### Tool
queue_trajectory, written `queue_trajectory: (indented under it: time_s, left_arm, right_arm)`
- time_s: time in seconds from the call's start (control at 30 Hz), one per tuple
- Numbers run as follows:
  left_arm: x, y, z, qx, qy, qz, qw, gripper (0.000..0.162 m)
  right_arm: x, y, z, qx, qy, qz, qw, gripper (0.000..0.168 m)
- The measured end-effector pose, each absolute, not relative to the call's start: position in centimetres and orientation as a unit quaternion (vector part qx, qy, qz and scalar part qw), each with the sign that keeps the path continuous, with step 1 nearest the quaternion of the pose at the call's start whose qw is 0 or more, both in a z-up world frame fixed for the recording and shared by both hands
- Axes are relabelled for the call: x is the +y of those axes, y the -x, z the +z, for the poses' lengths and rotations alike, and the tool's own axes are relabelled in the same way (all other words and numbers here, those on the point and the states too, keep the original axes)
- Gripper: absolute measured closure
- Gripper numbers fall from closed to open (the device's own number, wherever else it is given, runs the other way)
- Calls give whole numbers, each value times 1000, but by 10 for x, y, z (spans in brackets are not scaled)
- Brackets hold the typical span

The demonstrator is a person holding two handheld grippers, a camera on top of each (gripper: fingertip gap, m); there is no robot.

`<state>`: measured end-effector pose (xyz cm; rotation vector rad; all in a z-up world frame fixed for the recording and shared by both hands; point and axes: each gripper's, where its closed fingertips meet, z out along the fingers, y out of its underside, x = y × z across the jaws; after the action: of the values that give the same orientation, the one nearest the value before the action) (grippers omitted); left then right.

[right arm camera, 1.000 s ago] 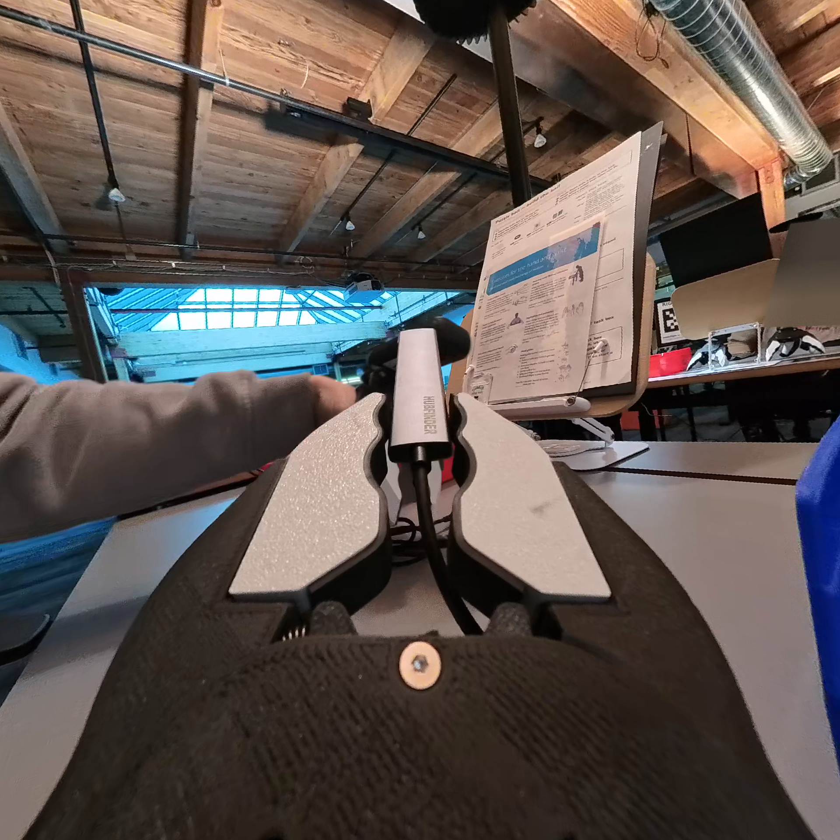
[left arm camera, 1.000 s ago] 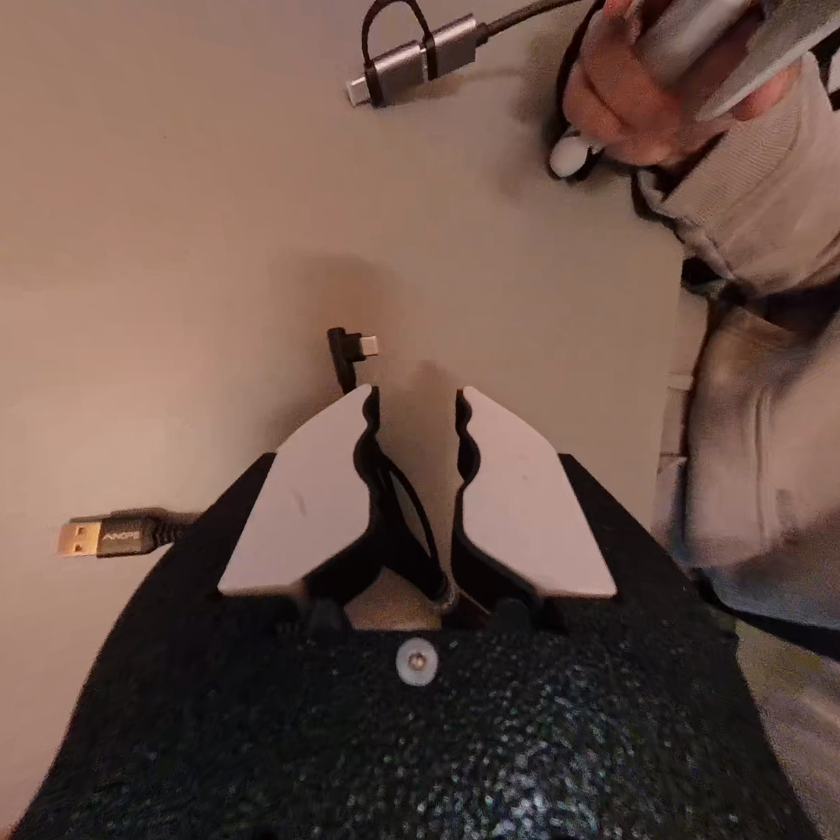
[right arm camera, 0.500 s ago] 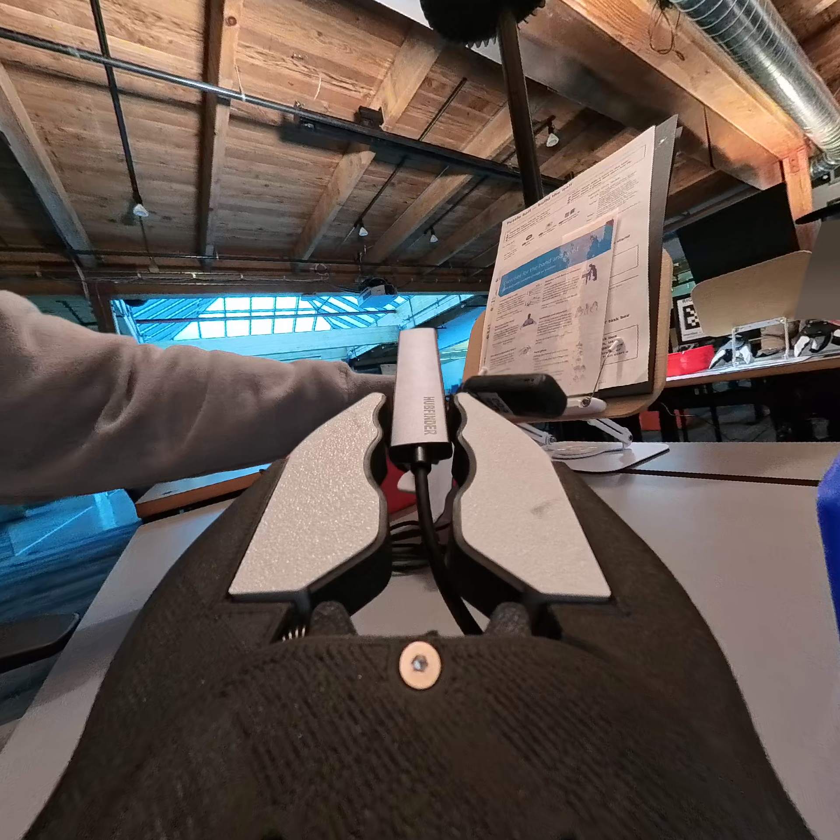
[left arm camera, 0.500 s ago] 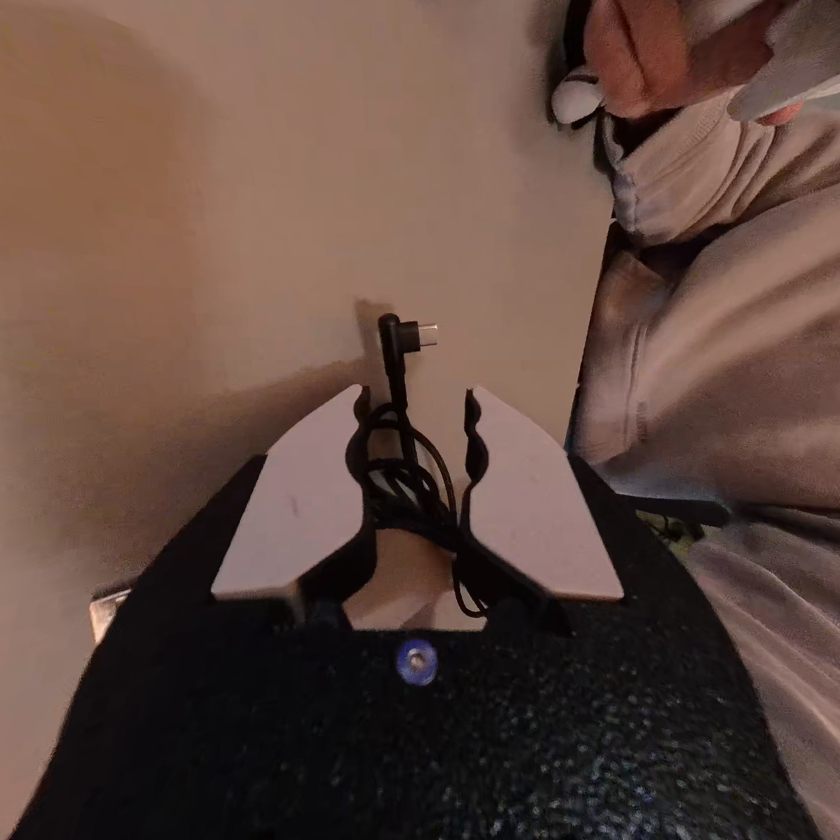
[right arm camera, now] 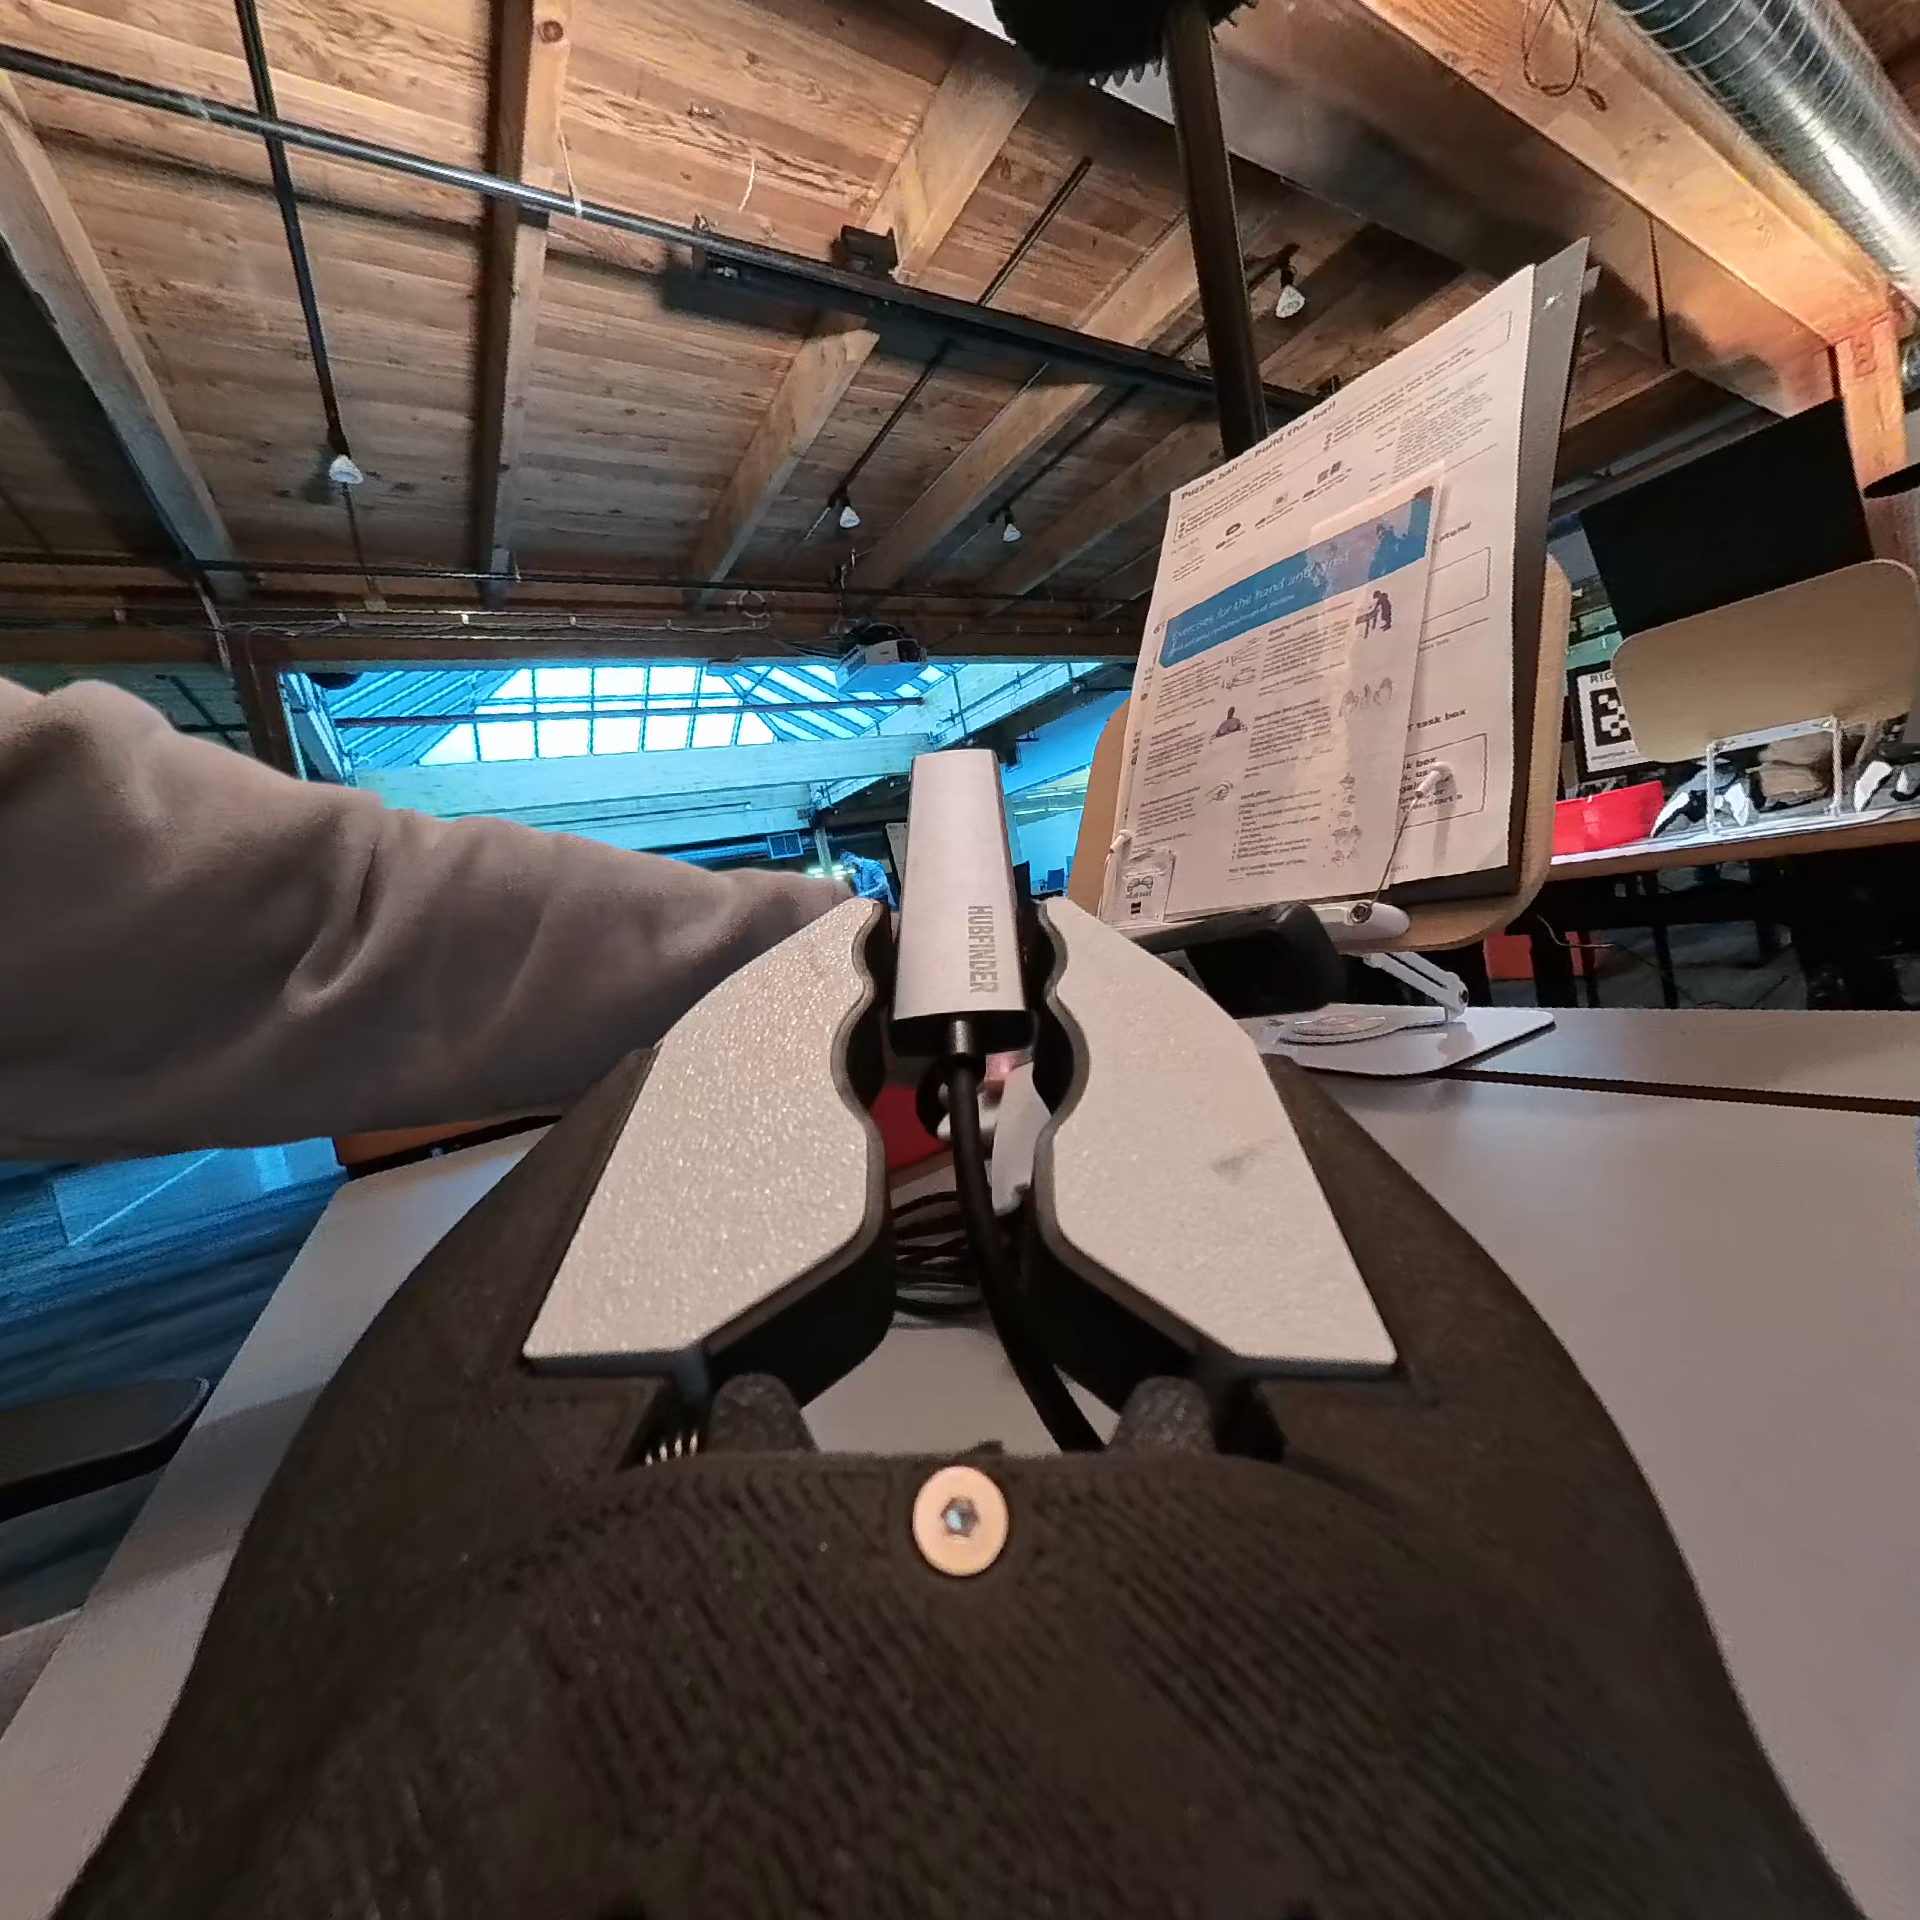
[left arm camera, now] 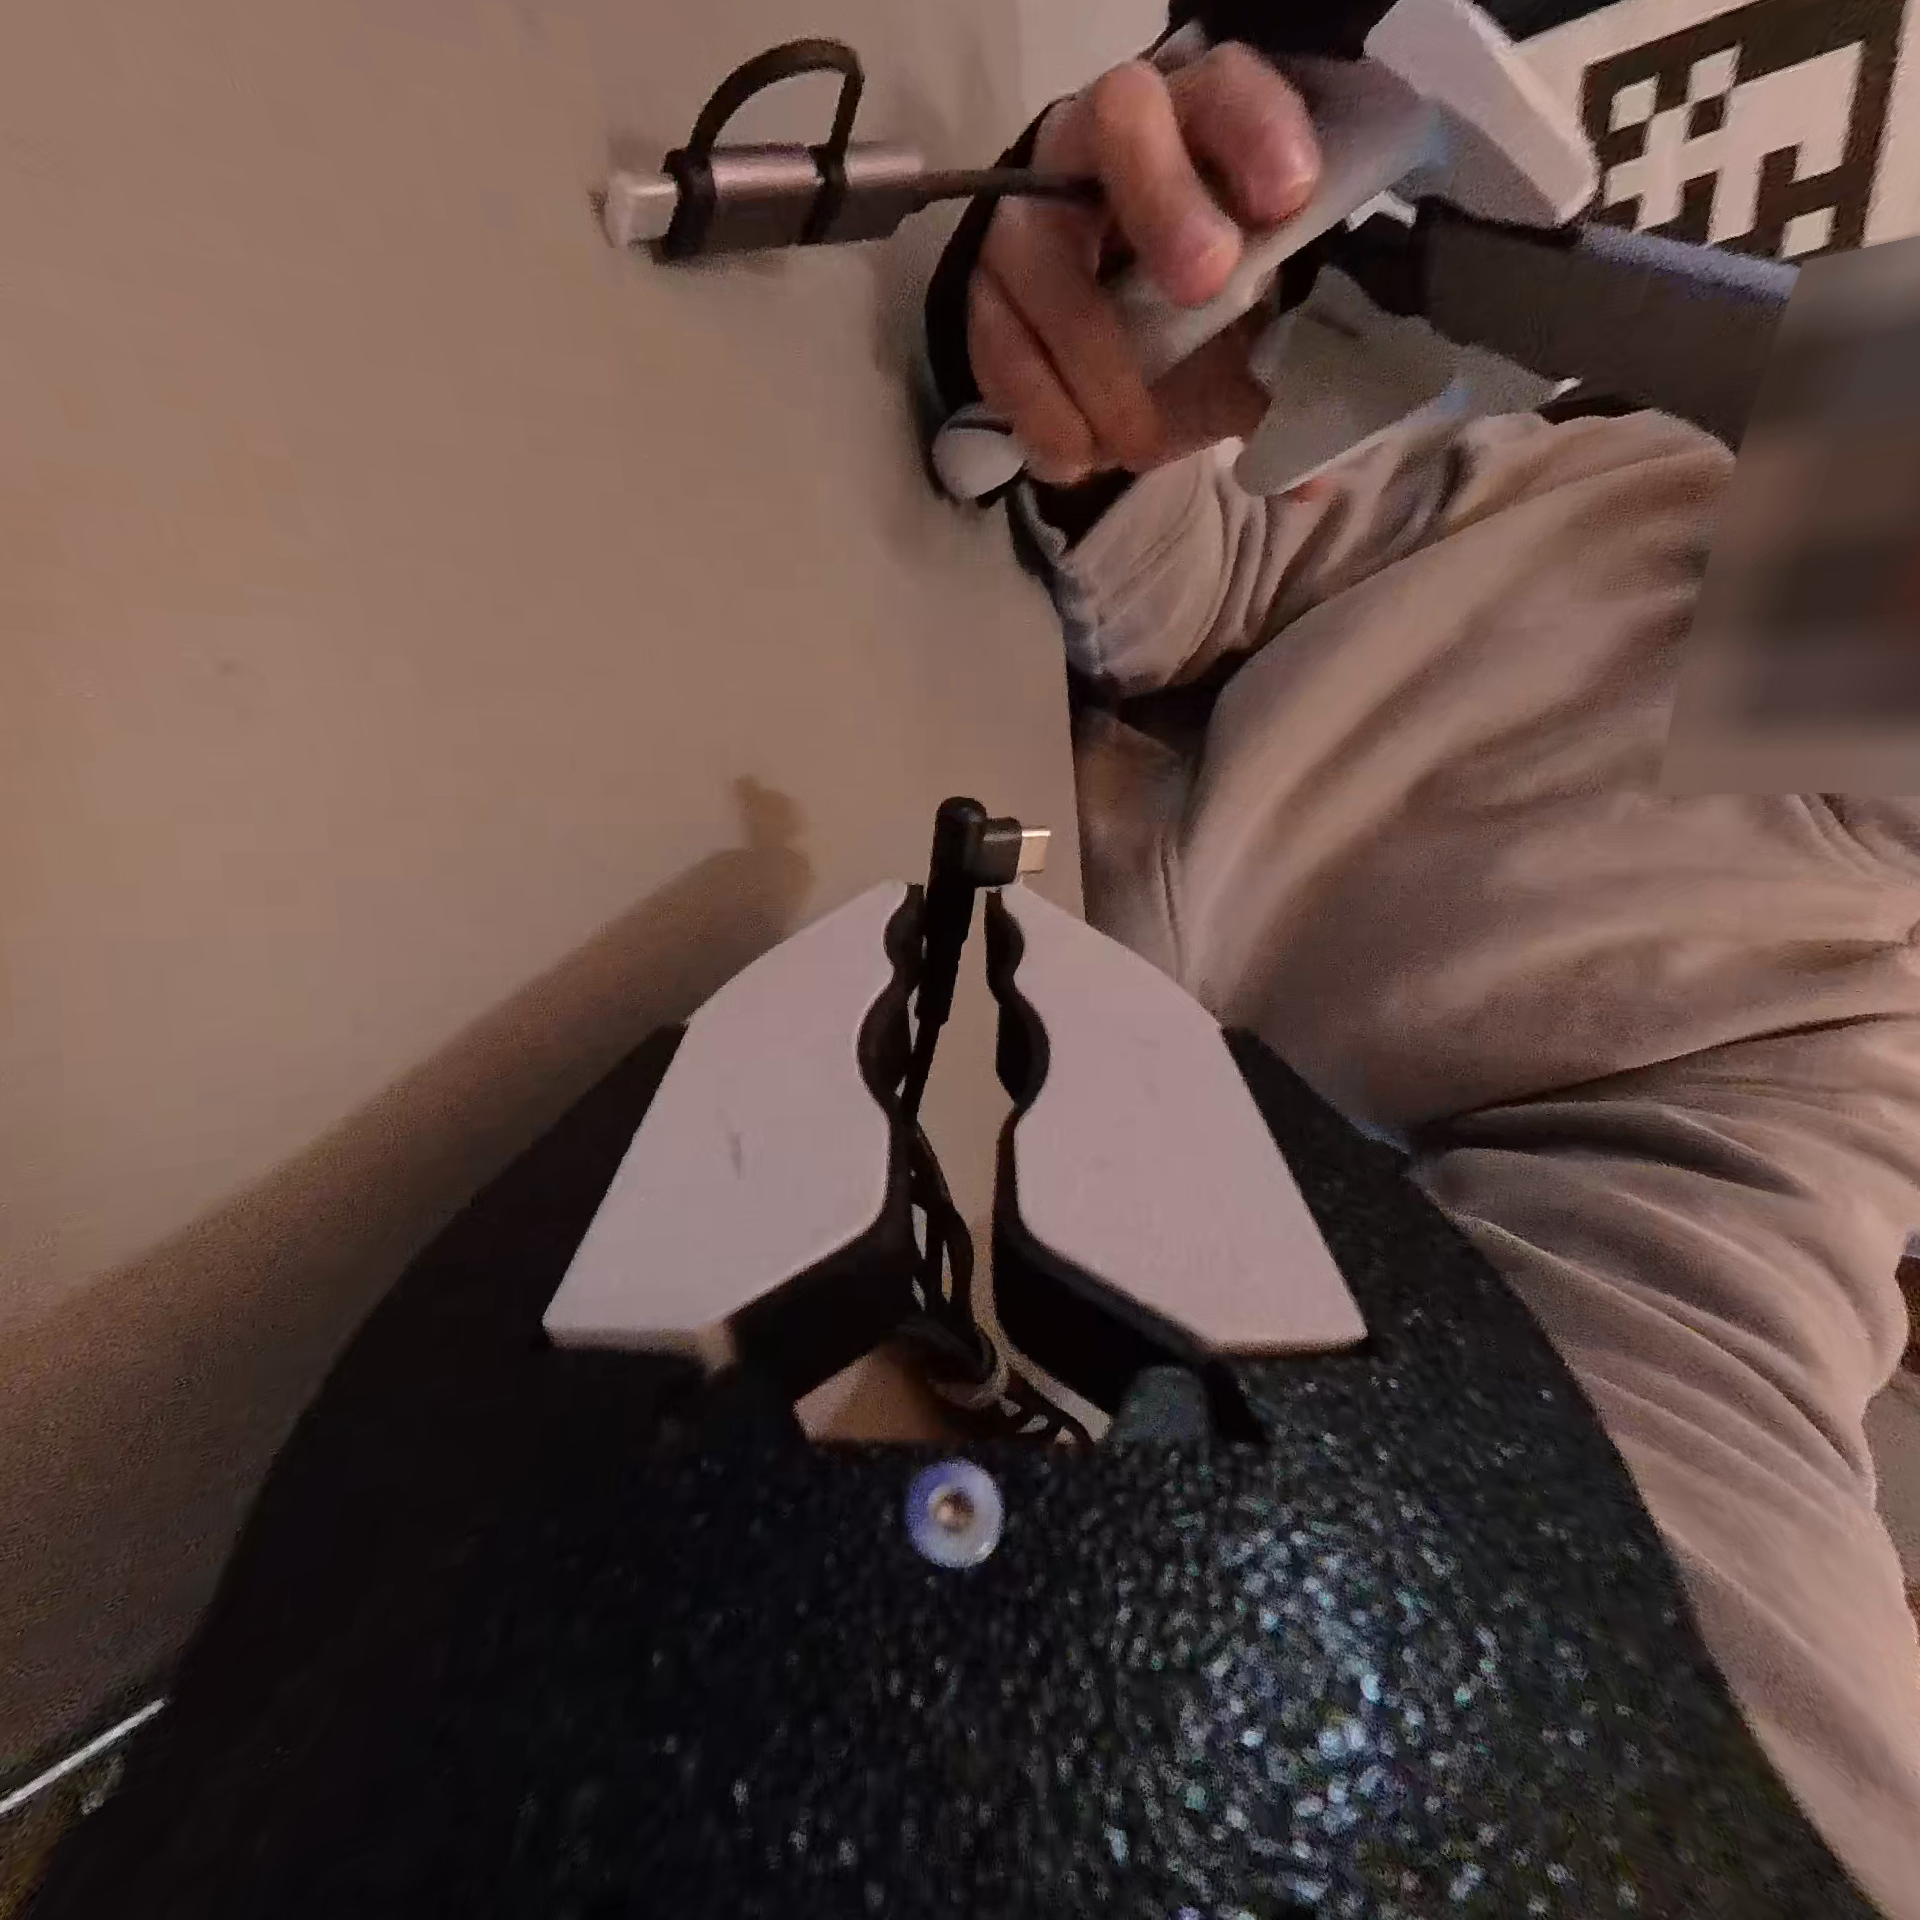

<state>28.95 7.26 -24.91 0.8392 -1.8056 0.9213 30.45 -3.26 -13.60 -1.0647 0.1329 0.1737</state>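
Note:
My left gripper (left arm camera: 948,902) is shut on a thin black cable just behind its right-angle USB-C plug (left arm camera: 987,844). The plug sticks out past the fingertips, its metal tip pointing right, held above the beige table (left arm camera: 416,520). The rest of the cable hangs between the fingers. My right gripper (right arm camera: 961,914) is shut on a slim grey metal USB hub (right arm camera: 954,883) and holds it upright, its black cable (right arm camera: 982,1195) running down between the fingers. A hand (left arm camera: 1122,260) with the other gripper's handle shows at the upper right of the left wrist view.
A grey double-headed cable adapter (left arm camera: 758,197) with black loops lies on the table at the top. A white round object (left arm camera: 971,462) lies by the hand. A document stand (right arm camera: 1340,686) with printed sheets stands at the table's back right. A grey sleeve (right arm camera: 312,935) crosses on the left. There is about 15 cm between the tips of the two grippers.
My left gripper has closed on the black cable and lifted it, so the angled plug now stands clear of the table. The right gripper has kept the hub upright and barely moved.

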Motion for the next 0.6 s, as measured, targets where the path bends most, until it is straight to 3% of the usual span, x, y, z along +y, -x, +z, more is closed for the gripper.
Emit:
queue_trajectory:
  time_s: [0.33,0.5,0.6]
  left_arm:
    - [66,-301,-227,-675,-338,491,435,155]
    - [77,-341,-255,-710,-511,404,266,154]
    - [107,-363,-257,-693,-624,350,89,155]
  right_arm:
    - [-31,-302,-137,58,511,82,854,144]
    - [-35,-308,-136,71,505,69,857,144]
    - [-36,-316,-137,91,508,38,855,144]
